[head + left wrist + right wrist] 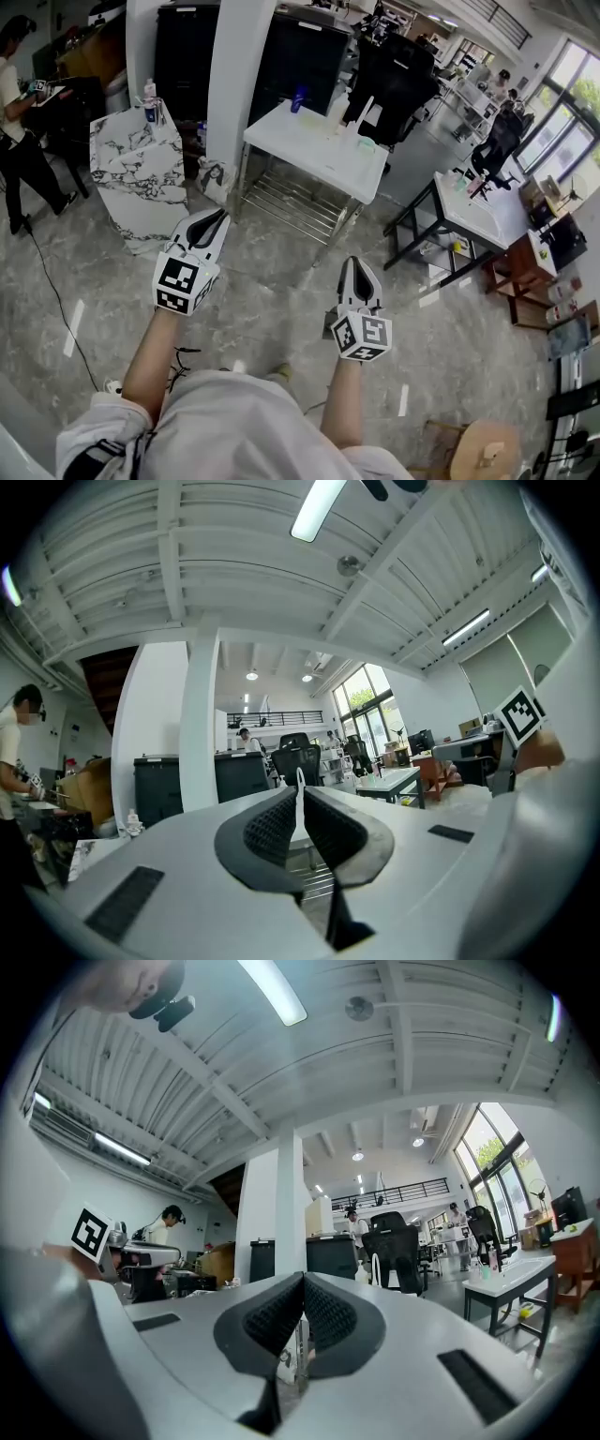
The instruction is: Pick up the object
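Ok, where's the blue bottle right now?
In the head view the blue bottle stands on the white table's far left corner, just right of the white pillar.

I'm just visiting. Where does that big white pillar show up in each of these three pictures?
Head view: the white pillar stands at top centre, just left of the white table.
Left gripper view: the pillar is left of centre, rising to the ceiling.
Right gripper view: the pillar is near the centre.
Shared landmark: the black office chair, to the right of the pillar in every view.
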The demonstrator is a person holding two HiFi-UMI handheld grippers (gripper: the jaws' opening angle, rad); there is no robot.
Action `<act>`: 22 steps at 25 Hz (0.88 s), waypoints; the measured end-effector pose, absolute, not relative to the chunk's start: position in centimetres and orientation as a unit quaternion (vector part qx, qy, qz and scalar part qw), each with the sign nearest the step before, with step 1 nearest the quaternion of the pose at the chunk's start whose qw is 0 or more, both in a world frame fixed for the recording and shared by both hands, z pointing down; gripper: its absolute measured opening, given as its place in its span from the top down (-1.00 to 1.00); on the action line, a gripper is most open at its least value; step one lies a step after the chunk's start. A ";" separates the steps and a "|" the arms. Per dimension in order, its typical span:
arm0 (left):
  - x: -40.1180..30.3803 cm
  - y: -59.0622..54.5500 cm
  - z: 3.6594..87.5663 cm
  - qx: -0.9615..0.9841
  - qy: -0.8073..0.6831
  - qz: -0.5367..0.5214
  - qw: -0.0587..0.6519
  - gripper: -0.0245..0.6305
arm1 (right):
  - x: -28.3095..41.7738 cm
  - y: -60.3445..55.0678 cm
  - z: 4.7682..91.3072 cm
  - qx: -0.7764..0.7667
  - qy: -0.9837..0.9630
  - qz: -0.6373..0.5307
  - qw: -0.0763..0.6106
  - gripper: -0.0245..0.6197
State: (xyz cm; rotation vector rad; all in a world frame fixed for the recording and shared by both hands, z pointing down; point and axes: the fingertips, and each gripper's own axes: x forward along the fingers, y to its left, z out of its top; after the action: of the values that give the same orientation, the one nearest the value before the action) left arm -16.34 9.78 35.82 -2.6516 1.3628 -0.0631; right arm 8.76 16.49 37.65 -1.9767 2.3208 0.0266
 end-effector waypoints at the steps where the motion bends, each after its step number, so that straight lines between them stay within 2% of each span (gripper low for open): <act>1: -16.4 9.8 35.8 -0.887 0.454 -0.019 0.079 0.85 | 8.7 16.5 37.6 -0.647 0.761 0.009 0.046 0.91; 6: -16.6 9.8 35.9 -0.889 0.453 -0.012 0.068 0.84 | 8.5 16.6 37.5 -0.647 0.761 0.013 0.042 0.91; 11: -16.9 9.7 36.2 -0.892 0.448 -0.013 0.063 0.72 | 8.1 16.4 37.6 -0.648 0.761 0.011 0.043 0.91; 22: -18.1 8.8 36.9 -0.891 0.451 -0.017 0.053 0.71 | 7.1 15.9 37.9 -0.651 0.758 0.009 0.033 0.91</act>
State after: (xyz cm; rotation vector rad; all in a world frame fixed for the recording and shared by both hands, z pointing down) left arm -18.14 8.75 36.94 -2.7083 1.3716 -0.0507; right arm 7.10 15.86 37.94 -2.0027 2.3340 0.0271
